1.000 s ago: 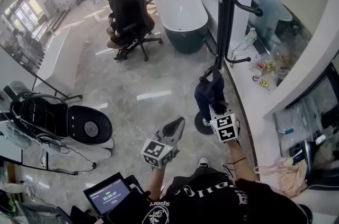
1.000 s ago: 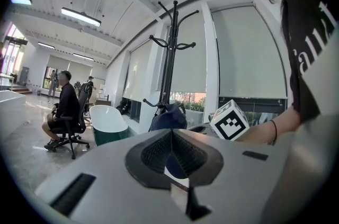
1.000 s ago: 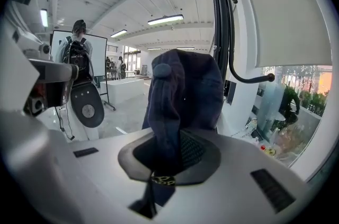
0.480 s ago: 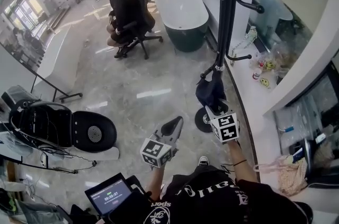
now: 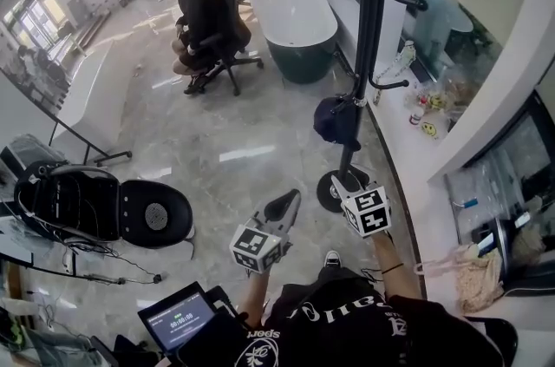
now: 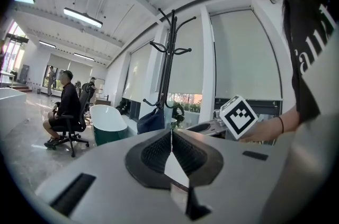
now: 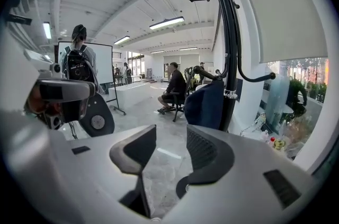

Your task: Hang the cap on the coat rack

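Observation:
A dark blue cap [image 5: 334, 121] hangs from a low hook of the black coat rack [image 5: 364, 27]; nothing holds it. My right gripper [image 5: 341, 183] is below and nearer than the cap, apart from it, jaws open and empty. In the right gripper view the cap [image 7: 206, 104] hangs against the rack pole [image 7: 229, 32], beyond the open right gripper [image 7: 170, 146]. My left gripper [image 5: 286, 205] floats to the left, shut with nothing in it. In the left gripper view its pads meet at the left gripper [image 6: 170, 135], with the cap [image 6: 151, 121] and rack [image 6: 168, 59] farther off.
The rack's round base [image 5: 334, 192] sits on the marble floor just ahead of my right gripper. A white and green bathtub [image 5: 295, 9] stands behind. A person sits on an office chair [image 5: 204, 18]. A black open case [image 5: 147, 213] lies at left. A cluttered window ledge [image 5: 425, 122] runs along the right.
My right gripper has opened, let go of the cap and drawn back toward me. The cap now hangs free on the low hook. The left gripper has barely moved.

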Available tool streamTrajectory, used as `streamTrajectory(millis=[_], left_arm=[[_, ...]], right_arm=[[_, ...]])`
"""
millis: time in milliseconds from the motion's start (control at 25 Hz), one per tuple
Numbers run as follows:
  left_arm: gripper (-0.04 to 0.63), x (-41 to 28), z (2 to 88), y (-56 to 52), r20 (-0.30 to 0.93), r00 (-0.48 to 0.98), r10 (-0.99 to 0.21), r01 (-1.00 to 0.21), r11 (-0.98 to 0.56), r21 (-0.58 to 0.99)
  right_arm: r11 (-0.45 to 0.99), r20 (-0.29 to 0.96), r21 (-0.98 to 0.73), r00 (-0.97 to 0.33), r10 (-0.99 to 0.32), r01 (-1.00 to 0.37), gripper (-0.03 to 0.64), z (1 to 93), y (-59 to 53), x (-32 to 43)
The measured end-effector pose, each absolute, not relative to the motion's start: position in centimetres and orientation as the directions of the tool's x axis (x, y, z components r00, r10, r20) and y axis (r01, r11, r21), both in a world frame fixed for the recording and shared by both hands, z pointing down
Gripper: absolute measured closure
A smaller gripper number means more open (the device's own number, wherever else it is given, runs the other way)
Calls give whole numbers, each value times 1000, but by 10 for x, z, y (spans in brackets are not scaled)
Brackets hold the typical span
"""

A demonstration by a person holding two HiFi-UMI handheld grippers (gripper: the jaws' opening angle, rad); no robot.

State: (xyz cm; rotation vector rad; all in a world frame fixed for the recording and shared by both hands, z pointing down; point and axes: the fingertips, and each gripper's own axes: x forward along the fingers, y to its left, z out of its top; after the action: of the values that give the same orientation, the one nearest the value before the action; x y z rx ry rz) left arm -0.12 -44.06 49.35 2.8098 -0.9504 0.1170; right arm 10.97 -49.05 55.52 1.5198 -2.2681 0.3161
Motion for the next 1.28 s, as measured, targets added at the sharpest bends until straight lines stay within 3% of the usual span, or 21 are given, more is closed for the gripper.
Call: streamTrajectory(millis=[120, 360, 480, 880, 1280], left_arm=[[589, -11, 492, -424, 125, 800, -587, -600, -788, 139], [588, -39, 492, -381, 130, 813, -568, -582, -801, 143], [589, -57, 497, -355, 141, 816, -561, -578, -803, 145], [589, -99, 511, -272, 134, 837, -531, -547, -817, 181], [588, -88, 500, -216, 104, 868, -486, -497, -849, 180]], right_arm=[[392, 449, 23, -341, -826, -920, 440, 556, -468, 95], [379, 435, 21, -332, -837, -925, 573, 549, -421, 63], [380, 437, 1, -341, -832, -925, 591, 548, -392, 43], [347, 423, -49, -334, -842, -937, 601, 551, -289, -7], [325, 418, -48, -314, -853, -945, 601, 544, -229, -7]])
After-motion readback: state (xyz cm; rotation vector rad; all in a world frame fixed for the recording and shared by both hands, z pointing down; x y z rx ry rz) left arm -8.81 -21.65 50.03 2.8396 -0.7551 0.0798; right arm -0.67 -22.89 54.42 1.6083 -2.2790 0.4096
